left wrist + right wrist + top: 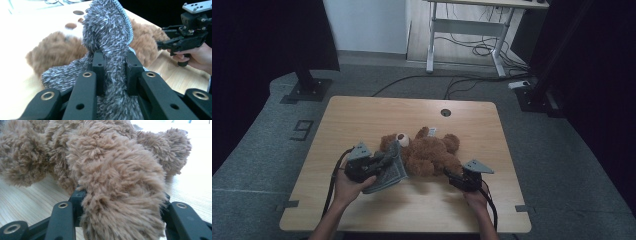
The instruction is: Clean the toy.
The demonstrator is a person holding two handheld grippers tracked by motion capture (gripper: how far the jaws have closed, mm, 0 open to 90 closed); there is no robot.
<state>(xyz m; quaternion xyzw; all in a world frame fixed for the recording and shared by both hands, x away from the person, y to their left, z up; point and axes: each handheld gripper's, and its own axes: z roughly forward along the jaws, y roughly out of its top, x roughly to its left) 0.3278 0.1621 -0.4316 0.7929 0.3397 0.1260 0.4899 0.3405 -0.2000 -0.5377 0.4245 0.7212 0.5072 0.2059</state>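
Left hand: entered the high view from six o'clock and carried the left gripper [382, 162] at about eight o'clock on the table [362, 110].
Left gripper hold: jaws drawn almost fully together on a fold of the grey shaggy cloth [110, 45]; in the left gripper view the fabric was pinched between the two black fingers [98, 66] and stood up above them.
Judged reason for that hold: the cloth appeared to be lifted by one edge so that it could be drawn over or off the toy; which of the two could not be told.
Right hand: entered from six o'clock and held the right gripper [451, 176] at about five o'clock on the table.
Right gripper hold: jaws part-way in, set on either side of a thick furry limb of the teddy bear [117, 185]; the pads seemed to press into the pile, though fur hid the contact itself.
Judged reason for that hold: the limb looked pinned to steady the toy while the other hand worked the cloth.
Teddy bear position: lying near the table centre, head toward the left gripper, limbs spread toward three o'clock.
Cloth position: just beside the bear at nine o'clock, touching its head end, its lower part trailing on the wood.
Far table edge: a round cable port [445, 112] at twelve o'clock, well apart from the work.
Beyond the table: a desk frame [464, 30] with loose cables on the floor.
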